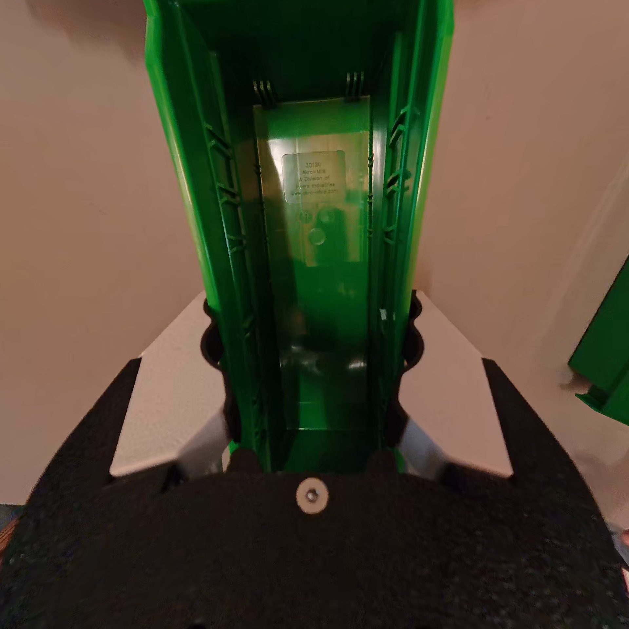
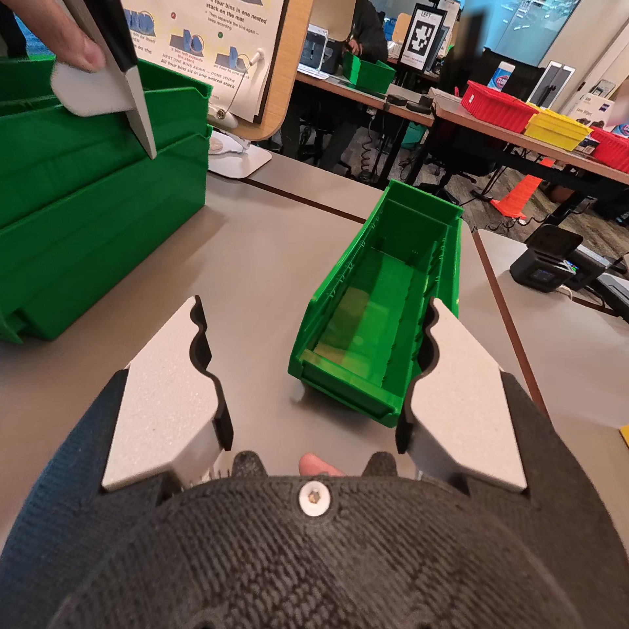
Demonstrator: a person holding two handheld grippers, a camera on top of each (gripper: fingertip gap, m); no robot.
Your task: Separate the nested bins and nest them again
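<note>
The left gripper point(image 1: 313, 343) is clamped across the width of a green bin point(image 1: 306, 170), its black pads pressed on the two outer side walls; its own camera looks straight down the bin's open inside to a pale label on the floor, with only a plain beige surface behind. A corner of another green piece point(image 1: 606, 367) shows at the right edge of that view. The right wrist view shows what the left cannot: the held bin belongs to a stack of nested green bins point(image 2: 102, 218) filling the left part of the grey worktop point(image 2: 245, 265), with the left gripper's pale finger point(image 2: 102, 92) and a person's hand point(image 2: 64, 37) at the stack's top. Whether the gripped bin is lifted clear of the others I cannot tell.

Further right, the right gripper point(image 2: 315, 367) hangs above the worktop with its jaws spread wide and nothing between them. A single green bin point(image 2: 374, 306) stands upright toward the worktop's right edge, its near end partly hidden behind the right-hand fingertip. Behind the worktop's far edge stands an instruction board point(image 2: 218, 51); beyond it, tables carry red trays point(image 2: 497, 105) and a yellow tray point(image 2: 554, 131), and an orange cone point(image 2: 517, 195) stands on the floor. A dark box device point(image 2: 551, 262) sits on the neighbouring table at the right.
</note>
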